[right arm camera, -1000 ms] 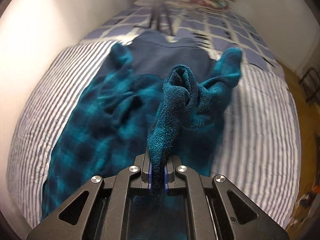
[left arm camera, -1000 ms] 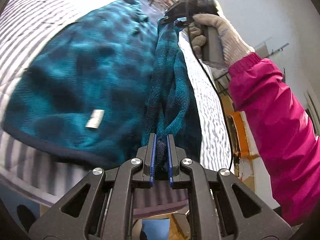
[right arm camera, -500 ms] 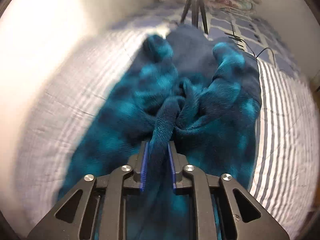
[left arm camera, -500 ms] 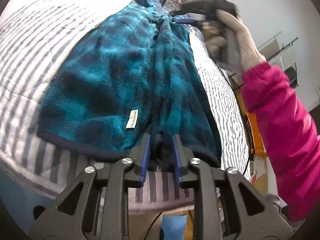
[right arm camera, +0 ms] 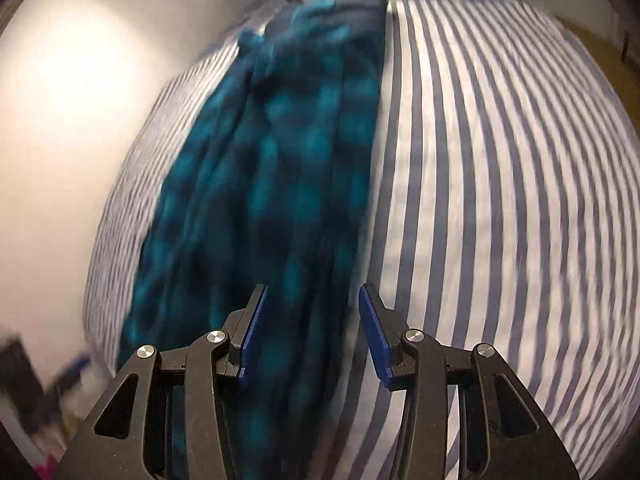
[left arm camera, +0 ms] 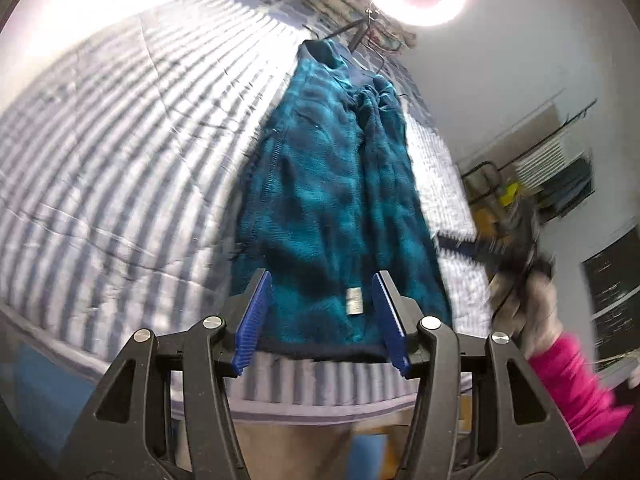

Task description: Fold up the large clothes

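Striped bed [left arm camera: 120,168]; fleece [left arm camera: 332,208] near edge.

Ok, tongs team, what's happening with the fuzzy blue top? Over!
Left tongs open, empty. Right tongs open, empty. Teal plaid fleece lying folded lengthwise on the striped bedspread. Nothing in the way.

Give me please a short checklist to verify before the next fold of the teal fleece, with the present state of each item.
1. Left gripper released: ok, jaws stand apart, nothing between them.
2. Right gripper released: ok, jaws apart, no cloth pinched.
3. Teal fleece lying on the striped bedspread: ok, a long narrow shape.
4. Bottom hem on the bed: ok, close to the near edge.
5. Folded side smooth: not ok, cloth bunches near the collar.
6. Edges aligned: cannot tell, right view is blurred.
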The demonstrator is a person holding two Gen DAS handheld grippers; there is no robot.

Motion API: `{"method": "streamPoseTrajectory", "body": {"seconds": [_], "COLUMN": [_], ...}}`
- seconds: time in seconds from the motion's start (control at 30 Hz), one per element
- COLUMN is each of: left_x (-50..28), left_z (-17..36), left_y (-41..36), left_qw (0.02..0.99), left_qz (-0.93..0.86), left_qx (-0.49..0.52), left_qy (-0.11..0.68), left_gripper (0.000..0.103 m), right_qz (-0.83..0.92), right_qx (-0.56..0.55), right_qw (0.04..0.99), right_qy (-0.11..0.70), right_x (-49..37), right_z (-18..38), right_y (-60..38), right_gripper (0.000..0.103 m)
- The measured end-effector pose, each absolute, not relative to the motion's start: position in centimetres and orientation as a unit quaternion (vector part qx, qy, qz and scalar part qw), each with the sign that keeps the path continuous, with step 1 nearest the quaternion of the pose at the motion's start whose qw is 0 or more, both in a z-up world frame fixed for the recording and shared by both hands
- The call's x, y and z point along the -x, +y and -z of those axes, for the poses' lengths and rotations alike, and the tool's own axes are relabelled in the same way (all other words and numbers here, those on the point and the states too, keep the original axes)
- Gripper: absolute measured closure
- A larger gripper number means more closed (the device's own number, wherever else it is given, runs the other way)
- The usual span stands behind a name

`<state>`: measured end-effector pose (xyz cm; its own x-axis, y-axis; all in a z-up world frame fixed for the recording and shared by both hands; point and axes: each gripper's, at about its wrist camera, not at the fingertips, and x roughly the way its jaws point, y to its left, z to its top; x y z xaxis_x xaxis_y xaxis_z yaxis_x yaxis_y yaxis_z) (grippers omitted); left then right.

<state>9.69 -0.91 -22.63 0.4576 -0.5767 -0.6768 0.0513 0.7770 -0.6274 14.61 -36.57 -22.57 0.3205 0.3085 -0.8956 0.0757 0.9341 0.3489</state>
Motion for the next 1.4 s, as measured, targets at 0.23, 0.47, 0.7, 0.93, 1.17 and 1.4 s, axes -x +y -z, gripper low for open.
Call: {"method": "streamPoseTrajectory", "body": {"seconds": [0.23, 0.47, 0.7, 0.93, 1.17, 1.4], "left_x": [-11.4, -12.4, -11.7, -10.3, -11.2, -12.9], "left_z": [24.2, 27.1, 28.4, 23.5, 19.9, 20.5], "left_y": [-7.3, -13.9, -14.3, -13.0, -8.0, -6.3], "left_qw": [0.755, 0.739, 0.759, 0.773, 0.814, 0.821], "left_qz": [0.272, 0.293, 0.271, 0.294, 0.257, 0.239], "left_qx": [0.298, 0.249, 0.188, 0.173, 0.177, 0.197], "left_qy": [0.517, 0.554, 0.561, 0.535, 0.490, 0.480], "left_gripper": [0.049, 0.094, 0.094, 0.072, 0.070, 0.070], "right_qz": [-0.105, -0.111, -0.094, -0.144, -0.157, -0.142], "right_qx": [-0.235, -0.243, -0.162, -0.117, -0.076, -0.097], "right_qw": [0.758, 0.781, 0.792, 0.801, 0.832, 0.885], "right_qy": [0.599, 0.565, 0.580, 0.569, 0.527, 0.433], "right_x": [-9.8, -8.6, -7.0, -9.4, -13.6, -24.4], "right_z": [26.4, 24.2, 23.9, 21.9, 17.6, 16.6], "right_y": [-35.2, -34.8, -34.8, -34.6, -37.0, -35.8], "right_gripper": [0.059, 0.096, 0.091, 0.076, 0.058, 0.079]}}
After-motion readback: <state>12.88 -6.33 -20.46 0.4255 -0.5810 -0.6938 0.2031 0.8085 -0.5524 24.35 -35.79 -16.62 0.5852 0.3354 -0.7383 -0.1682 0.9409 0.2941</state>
